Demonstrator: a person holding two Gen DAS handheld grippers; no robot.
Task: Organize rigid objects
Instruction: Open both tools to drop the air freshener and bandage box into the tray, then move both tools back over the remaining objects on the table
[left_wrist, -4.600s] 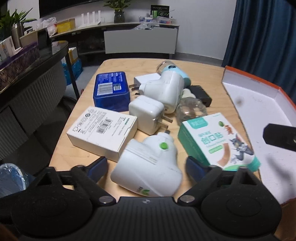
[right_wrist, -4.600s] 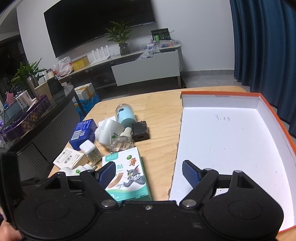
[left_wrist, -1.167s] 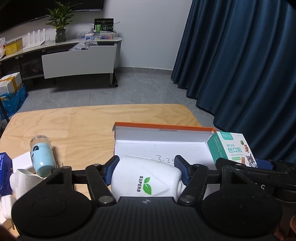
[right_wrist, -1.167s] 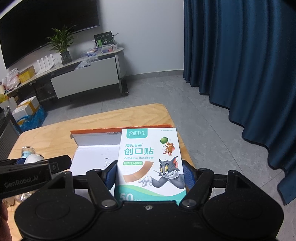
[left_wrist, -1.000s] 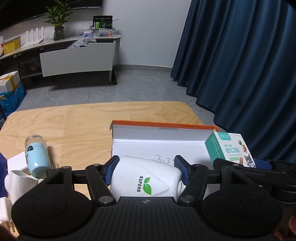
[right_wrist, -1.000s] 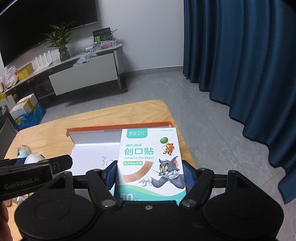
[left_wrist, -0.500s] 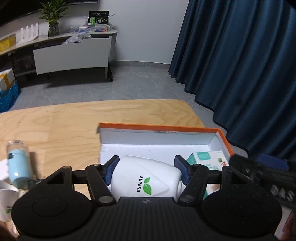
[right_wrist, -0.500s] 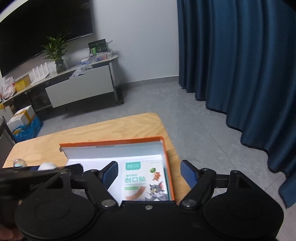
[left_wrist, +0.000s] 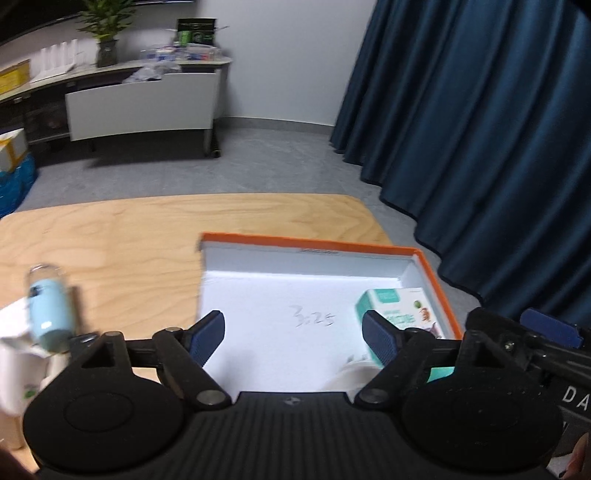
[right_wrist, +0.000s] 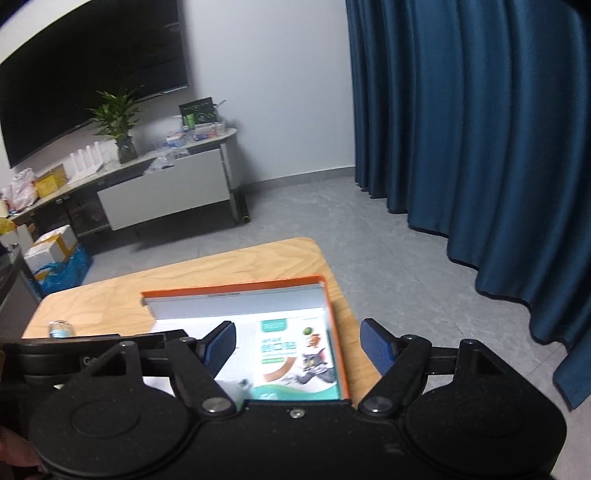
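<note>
Hovering over the tray (left_wrist: 432, 266), both grippers are seen empty.
Left gripper (left_wrist: 293, 338) jaws have just been opened wide; right gripper (right_wrist: 297, 345) is spread above the bandage box (right_wrist: 291, 363).

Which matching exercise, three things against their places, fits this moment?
Things:
1. bandage box
2. light blue bottle
3. potted plant

Places:
A. on the wooden table, left of the tray
B. on the far cabinet by the wall
C. in the orange-rimmed tray, against its right wall

Pairs: 1-C, 2-A, 3-B
</note>
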